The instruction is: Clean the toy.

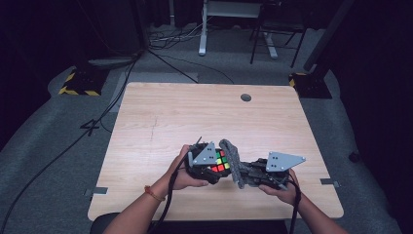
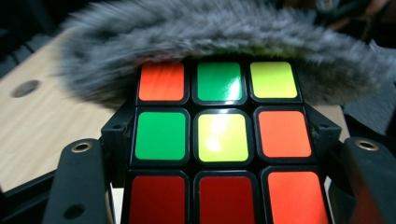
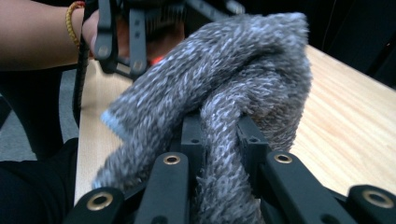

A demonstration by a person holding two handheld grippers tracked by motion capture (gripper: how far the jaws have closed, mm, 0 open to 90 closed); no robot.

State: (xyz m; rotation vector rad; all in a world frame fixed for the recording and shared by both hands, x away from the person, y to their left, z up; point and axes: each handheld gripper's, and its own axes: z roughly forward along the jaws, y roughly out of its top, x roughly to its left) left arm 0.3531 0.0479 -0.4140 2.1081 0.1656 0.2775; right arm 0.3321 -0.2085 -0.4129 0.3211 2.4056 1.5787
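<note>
**Puzzle cube and grey cloth held together above the near edge of the table**

Left side, high view: the person's left hand (image 1: 187, 178) comes in from the bottom edge, a beaded bracelet (image 1: 154, 194) on the wrist, and carries the left gripper (image 1: 210, 168). Its jaws are clamped on the two opposite sides of a puzzle cube (image 1: 220, 162), which sits just above the wooden table (image 1: 160, 122) near its front edge. In the left gripper view the cube's (image 2: 222, 140) facing side reads, top row, orange, green, yellow; middle row, green, yellow, orange; bottom row, red, red, orange. The black jaws press against the middle row on either side.

Centre: a grey fuzzy cloth (image 1: 233, 162) stands between the two grippers and lies against the far side of the cube. In the left gripper view the cloth (image 2: 187, 37) arches over the cube's top row and is blurred.

Right side: the right hand (image 1: 285, 191) holds the right gripper (image 1: 246, 174), whose jaws are drawn narrow and pinch a fold of the cloth (image 3: 224, 93), as the right gripper view shows; the rest of the cloth bunches above and to the left of the jaws. A round hole (image 1: 246, 97) marks the table's far edge.
</note>
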